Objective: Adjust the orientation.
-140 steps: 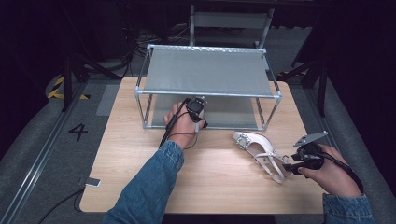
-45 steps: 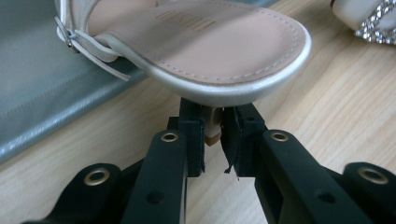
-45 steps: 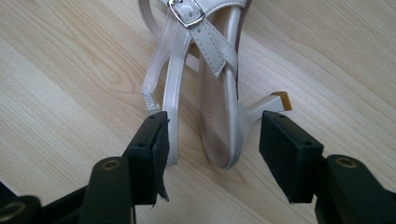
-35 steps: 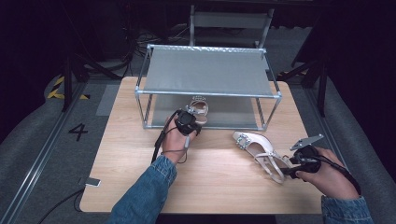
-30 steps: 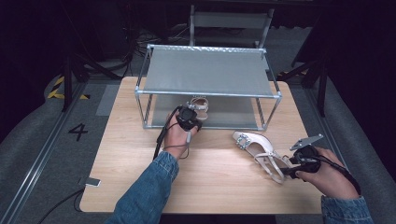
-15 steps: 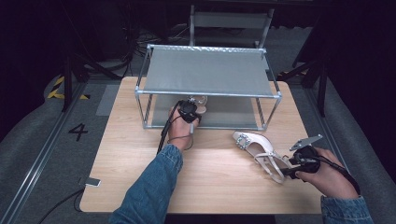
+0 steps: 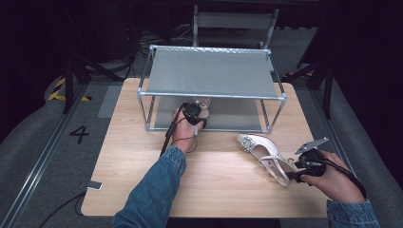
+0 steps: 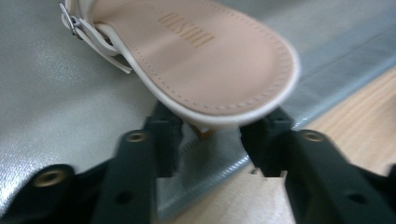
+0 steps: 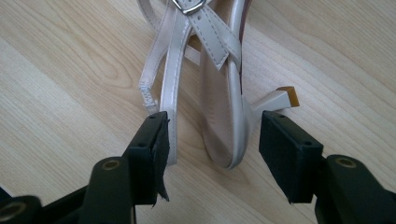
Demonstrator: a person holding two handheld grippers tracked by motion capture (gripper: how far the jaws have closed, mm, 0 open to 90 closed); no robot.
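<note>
White sandal (image 8: 201, 56) on lower shelf of metal rack (image 7: 211, 71), heel end over shelf edge, left gripper (image 8: 208, 135) jaws spread either side of heel, not pinching. Placing step near done, probably; next: back left gripper out without dragging. Second sandal (image 7: 266, 156) lying on wooden table (image 7: 142, 190), right gripper (image 9: 212, 135) jaws parted around heel end and strap, ungripped. Then: close on heel, lift, carry to shelf beside first.

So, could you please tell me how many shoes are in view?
2: one sandal on the rack's lower shelf at the left gripper, one sandal on the table before the right gripper.
</note>
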